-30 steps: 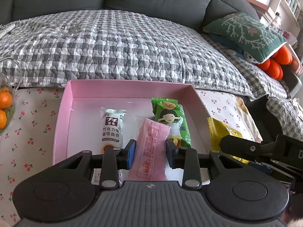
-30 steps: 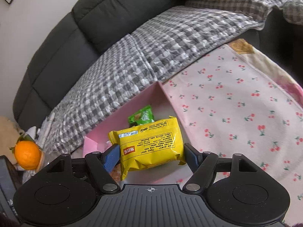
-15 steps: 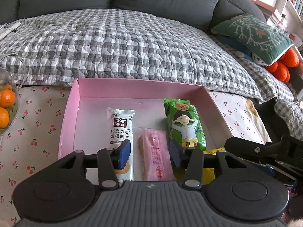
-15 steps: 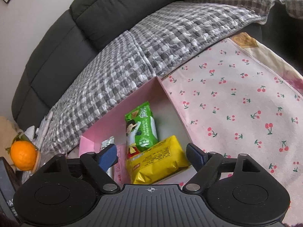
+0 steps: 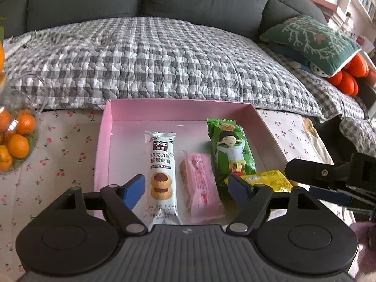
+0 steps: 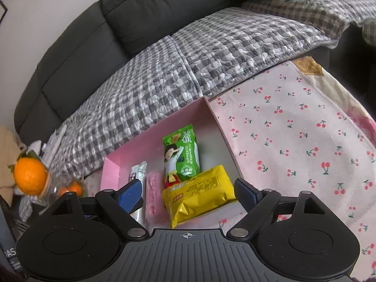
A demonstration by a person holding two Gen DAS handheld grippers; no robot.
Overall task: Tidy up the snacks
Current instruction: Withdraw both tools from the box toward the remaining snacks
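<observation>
Both releases done. Left gripper now spread wide, empty; pink snack dropped flat in pink box. Right gripper also wide, empty; yellow snack now rests at box's near-right corner. 4 snacks boxed.

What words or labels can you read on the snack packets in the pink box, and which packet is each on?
"巧克力味 蛋塔曲奇": on the white cookie packet, under a dark logo patch whose characters are too stylised to read.
Green packet: print in the left wrist view too small; large top characters in the right wrist view too blurred.
Pink packet: red print too blurred.
Yellow packet: text block and red label too small.
</observation>
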